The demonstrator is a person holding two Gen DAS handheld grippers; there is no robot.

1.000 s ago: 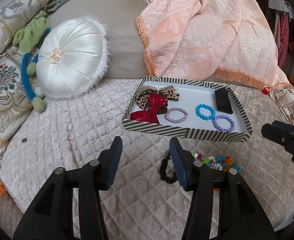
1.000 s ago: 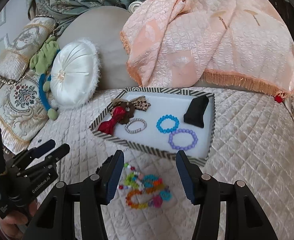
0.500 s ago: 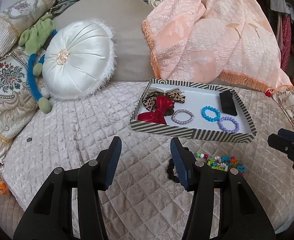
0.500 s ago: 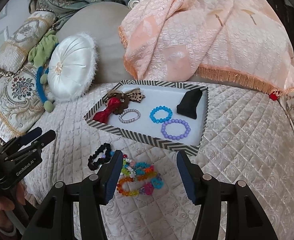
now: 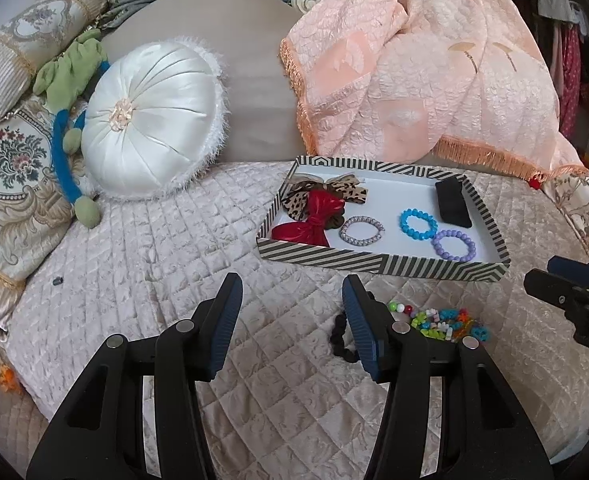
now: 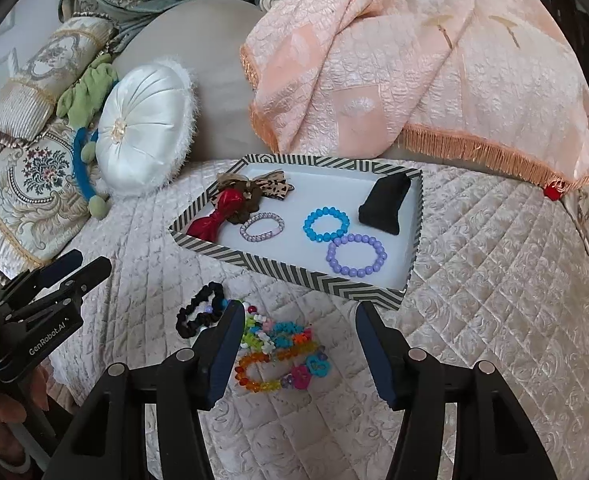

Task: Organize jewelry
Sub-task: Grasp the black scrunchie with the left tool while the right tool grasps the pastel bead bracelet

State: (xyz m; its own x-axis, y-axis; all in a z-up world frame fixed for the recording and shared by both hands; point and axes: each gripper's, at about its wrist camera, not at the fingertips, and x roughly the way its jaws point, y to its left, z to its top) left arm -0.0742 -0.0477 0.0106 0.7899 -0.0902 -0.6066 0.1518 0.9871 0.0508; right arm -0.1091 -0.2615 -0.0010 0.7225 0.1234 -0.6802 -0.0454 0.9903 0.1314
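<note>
Both tools are hanging spread and empty, right tool (image 6: 298,344) above the loose beads (image 6: 280,350) so they can join the 3 bracelets in the tray (image 6: 294,276); left tool (image 5: 292,318) is waiting aside.

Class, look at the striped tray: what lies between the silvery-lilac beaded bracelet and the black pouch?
The bright blue beaded bracelet lies on the tray's white floor between the silvery-lilac beaded bracelet and the black pouch. The right wrist view shows it best.

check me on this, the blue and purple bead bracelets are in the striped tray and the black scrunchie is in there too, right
Not quite. The blue bracelet and purple bracelet do lie in the striped tray, but the black scrunchie lies on the quilt in front of it, as the right wrist view shows.
</note>
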